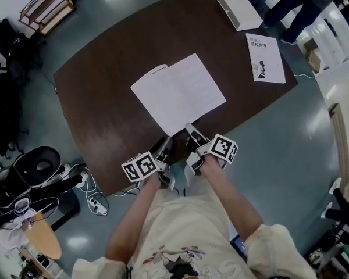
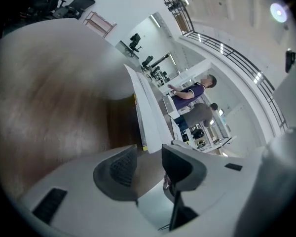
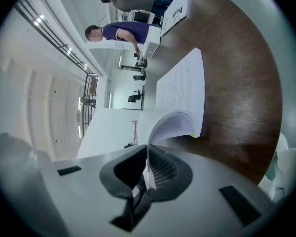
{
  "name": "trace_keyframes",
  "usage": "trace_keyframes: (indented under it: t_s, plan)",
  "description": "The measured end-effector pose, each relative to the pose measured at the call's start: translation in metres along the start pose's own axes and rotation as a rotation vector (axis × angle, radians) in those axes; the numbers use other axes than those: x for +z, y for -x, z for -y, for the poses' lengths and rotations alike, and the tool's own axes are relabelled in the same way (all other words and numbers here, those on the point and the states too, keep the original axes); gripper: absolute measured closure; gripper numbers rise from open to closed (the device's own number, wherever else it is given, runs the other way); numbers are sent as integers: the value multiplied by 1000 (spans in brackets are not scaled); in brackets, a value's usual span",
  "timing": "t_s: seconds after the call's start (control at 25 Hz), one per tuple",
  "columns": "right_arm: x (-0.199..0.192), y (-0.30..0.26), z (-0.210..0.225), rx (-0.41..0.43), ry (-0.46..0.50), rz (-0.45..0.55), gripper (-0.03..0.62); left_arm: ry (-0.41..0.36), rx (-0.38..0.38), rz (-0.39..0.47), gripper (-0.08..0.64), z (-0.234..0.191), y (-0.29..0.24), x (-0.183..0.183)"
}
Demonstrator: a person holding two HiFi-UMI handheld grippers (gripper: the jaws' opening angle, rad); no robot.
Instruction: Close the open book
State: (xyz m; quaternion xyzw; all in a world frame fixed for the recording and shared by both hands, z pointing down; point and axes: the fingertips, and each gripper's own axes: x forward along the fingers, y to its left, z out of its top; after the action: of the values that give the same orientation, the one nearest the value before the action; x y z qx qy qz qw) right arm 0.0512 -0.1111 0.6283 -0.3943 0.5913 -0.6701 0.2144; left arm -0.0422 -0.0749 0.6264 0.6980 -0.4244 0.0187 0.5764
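A page of the open book (image 1: 177,92) is pinched by the right gripper (image 3: 147,156) for closing; fingers of the left gripper (image 2: 147,156) are spread.

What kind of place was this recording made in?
Probably an open office or laboratory hall: an office chair, a power strip with cables on the floor, and a person working at a white bench in the background.

Cream shirt (image 1: 186,225), print seemingly floral; white left tool (image 1: 164,146), right tool (image 1: 192,131), black-square marker cubes (image 1: 141,166).
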Motion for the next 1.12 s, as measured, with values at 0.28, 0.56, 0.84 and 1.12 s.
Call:
trace_keyframes:
  t_s: [0.28,0.56,0.84,1.12]
  plan:
    - [-2,1,7,-22,-18,-23,569,40,-82,0,394,12,-28,13]
    - [8,5,9,5,-46,-30,569,33,-106,-50,403,22,-46,7]
    - [10,5,13,-13,-42,-39,568,22,-119,-61,533,32,-57,6]
    - [13,6,0,43,16,-36,503,-2,-172,-74,551,48,-57,11]
